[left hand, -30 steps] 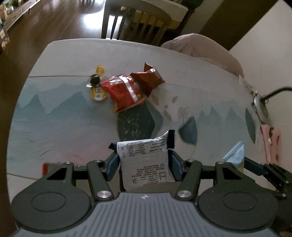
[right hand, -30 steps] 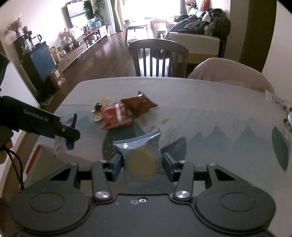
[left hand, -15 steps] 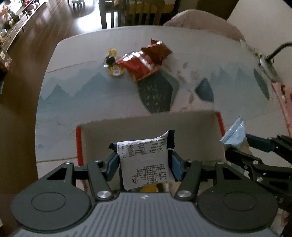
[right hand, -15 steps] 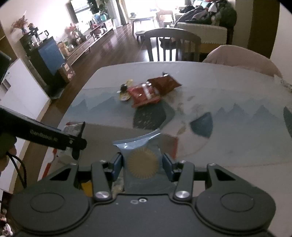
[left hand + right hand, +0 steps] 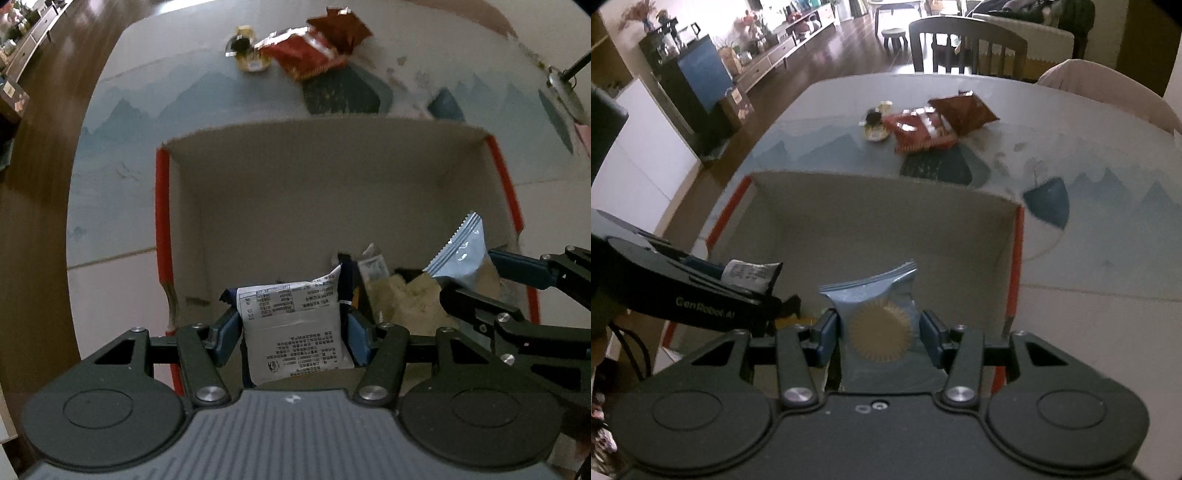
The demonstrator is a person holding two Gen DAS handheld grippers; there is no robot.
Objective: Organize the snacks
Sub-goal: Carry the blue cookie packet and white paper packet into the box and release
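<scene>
Two grippers in frame, each clamped on a snack packet above an open cardboard box. Left gripper (image 5: 291,332): blue pads (image 5: 226,334) press both side edges of a white packet (image 5: 295,325) with dark ends and small printed text facing the camera; packet upright between the jaws, pointing steeply down into the box. Right gripper (image 5: 879,334): jaws narrower, pads squeezing a light blue packet (image 5: 875,306) with a round gold serrated emblem; serrated top edge of the packet sticks out past the fingertips.

Cross-check: from the left wrist view, the right gripper (image 5: 491,280) enters from the right edge with the same blue packet's silver back (image 5: 461,254) showing. From the right wrist view, the left gripper (image 5: 753,284) enters from the left, white packet end (image 5: 750,273) visible.

Cardboard box (image 5: 332,177): plain inner walls, red outer edges, sits on the table (image 5: 147,110) near its close side. Both held packets hang over the near part of its interior. Some pale wrappers (image 5: 402,295) already lie on the box floor beside the left gripper; details unclear.

Beyond the box, at the far side of the patterned table: two red snack bags (image 5: 923,133) overlapping, and just beside them a small yellow item (image 5: 875,129) with a dark top. Wooden chair (image 5: 964,48) behind the table.
</scene>
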